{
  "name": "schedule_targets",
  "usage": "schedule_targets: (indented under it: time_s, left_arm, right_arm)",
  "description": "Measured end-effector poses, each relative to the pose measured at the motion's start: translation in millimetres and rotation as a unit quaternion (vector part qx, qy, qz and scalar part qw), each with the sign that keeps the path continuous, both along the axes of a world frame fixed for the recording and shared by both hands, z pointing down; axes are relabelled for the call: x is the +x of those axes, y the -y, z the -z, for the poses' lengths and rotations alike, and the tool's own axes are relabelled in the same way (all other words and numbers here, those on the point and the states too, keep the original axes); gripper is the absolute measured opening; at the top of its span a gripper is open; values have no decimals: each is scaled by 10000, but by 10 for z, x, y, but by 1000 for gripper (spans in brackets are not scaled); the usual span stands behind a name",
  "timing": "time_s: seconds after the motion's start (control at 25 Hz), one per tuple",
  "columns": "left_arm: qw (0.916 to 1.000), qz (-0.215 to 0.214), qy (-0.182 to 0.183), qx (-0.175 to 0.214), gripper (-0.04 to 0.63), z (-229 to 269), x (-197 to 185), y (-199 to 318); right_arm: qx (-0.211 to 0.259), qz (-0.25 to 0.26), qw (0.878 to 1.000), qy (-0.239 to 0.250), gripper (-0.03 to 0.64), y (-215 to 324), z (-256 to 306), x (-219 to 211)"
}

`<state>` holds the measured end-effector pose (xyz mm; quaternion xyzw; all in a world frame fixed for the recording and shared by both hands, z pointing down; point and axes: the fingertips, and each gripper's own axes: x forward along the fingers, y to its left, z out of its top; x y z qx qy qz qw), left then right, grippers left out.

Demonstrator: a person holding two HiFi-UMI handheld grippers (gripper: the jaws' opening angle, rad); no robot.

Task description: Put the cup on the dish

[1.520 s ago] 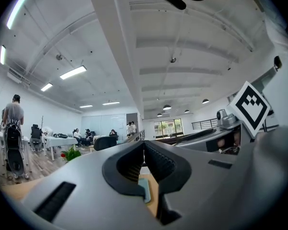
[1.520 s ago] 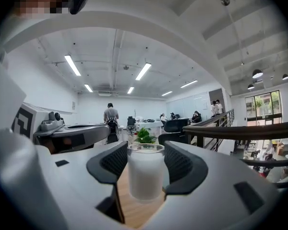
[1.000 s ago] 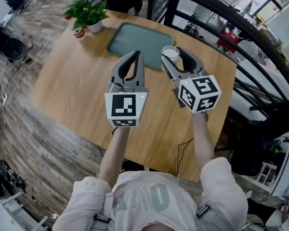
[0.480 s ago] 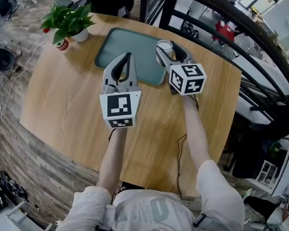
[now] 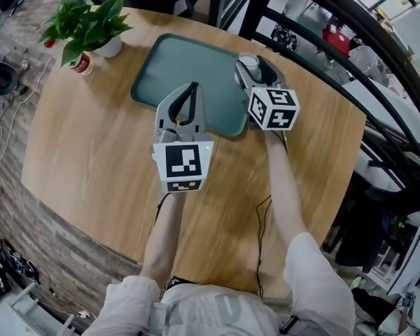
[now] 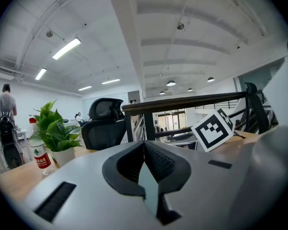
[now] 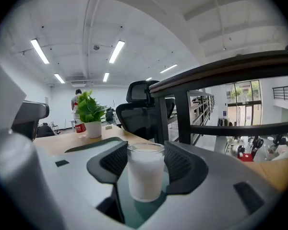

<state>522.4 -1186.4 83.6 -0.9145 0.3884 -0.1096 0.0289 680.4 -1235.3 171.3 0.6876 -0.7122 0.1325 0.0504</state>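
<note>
Two tongs: left tongs [image 6: 145, 150] pressed together and empty; right tongs [image 7: 145, 163] clamped on the cup [image 7: 145, 171].
Cup look: small clear glass, milky white walls, upright.
Cup place: over the far right part of the teal dish [image 5: 189, 68], on the wooden counter [image 5: 91, 152].
Right gripper view only: ribbed pads on both sides of the cup.
Head view only: the whole dish, with rounded corners.

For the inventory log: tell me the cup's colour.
Frosted white, with a clear rim. The cup shows best in the right gripper view.
</note>
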Motion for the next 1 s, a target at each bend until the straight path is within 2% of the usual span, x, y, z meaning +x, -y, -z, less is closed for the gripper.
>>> schedule_targets:
  time_s: [0.28,0.52,0.72,0.88,1.0]
  left_arm:
    - [9999,-113,20,-118,9,-209,171,-45]
    - [9995,-205,33,-226,9,-277,252,-152]
    - [9993,-239,45,-276,9,-244,244,-209]
    - [9992,-287,-80,-254,9,-100,249,-277]
    - [9992,-255,-233,-187,9,87,212,-339]
  right_arm:
    - [224,145,9996,-67,244,-27,-27,-21]
    - [218,132,9994,-213,244,-176,-63,-9]
    - [33,213,9990,-397,244,-213,-80,-64]
    - [315,-18,9994,-114,245,-252,177,-16]
    - [617,6,9979,-202,245,-340,577,-18]
